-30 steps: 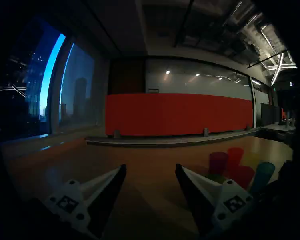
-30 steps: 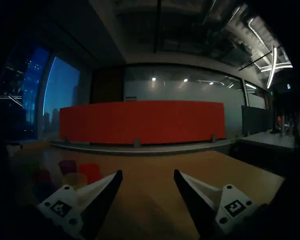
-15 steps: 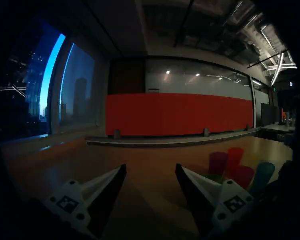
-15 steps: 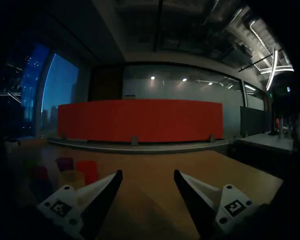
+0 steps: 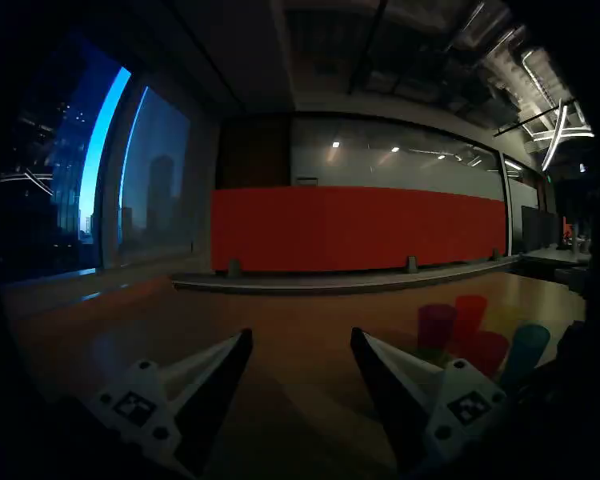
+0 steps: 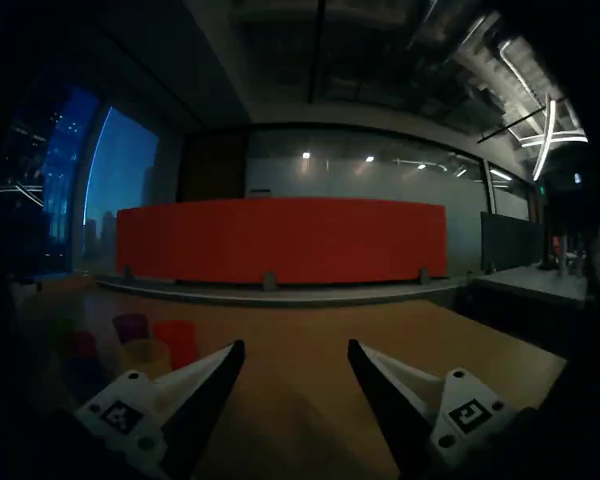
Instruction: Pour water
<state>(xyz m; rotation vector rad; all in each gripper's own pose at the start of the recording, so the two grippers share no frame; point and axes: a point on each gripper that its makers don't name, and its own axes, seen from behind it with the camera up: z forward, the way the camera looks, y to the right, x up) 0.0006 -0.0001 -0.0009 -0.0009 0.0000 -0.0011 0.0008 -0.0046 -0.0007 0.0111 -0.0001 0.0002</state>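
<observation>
1. In the left gripper view, my left hand-held gripper (image 5: 300,336) is spread wide, with nothing between its white-and-black fingers. It hangs over the brown wooden worktop (image 5: 220,312).
2. The cups stand to the right of my fingers, well apart from them. A translucent purple plastic cup (image 5: 436,320) is just beside a tall red plastic cup (image 5: 470,310). A lower red cup (image 5: 490,352) sits in front, and a teal plastic cup (image 5: 529,346) is farthest right.
3. A long red partition panel (image 5: 356,228) runs along the worktop's far edge. A tall blue-lit window (image 5: 100,184) is on the left.
4. In the right gripper view, my right hand-held gripper (image 6: 294,346) is spread too and holds nothing.
5. Here the cups sit to the left of my fingers. A pale yellow translucent cup (image 6: 144,356) stands in front of the purple and red ones. The cups farther left are too dim to tell apart.
6. A second, dark desk (image 6: 532,284) shows at the right.
</observation>
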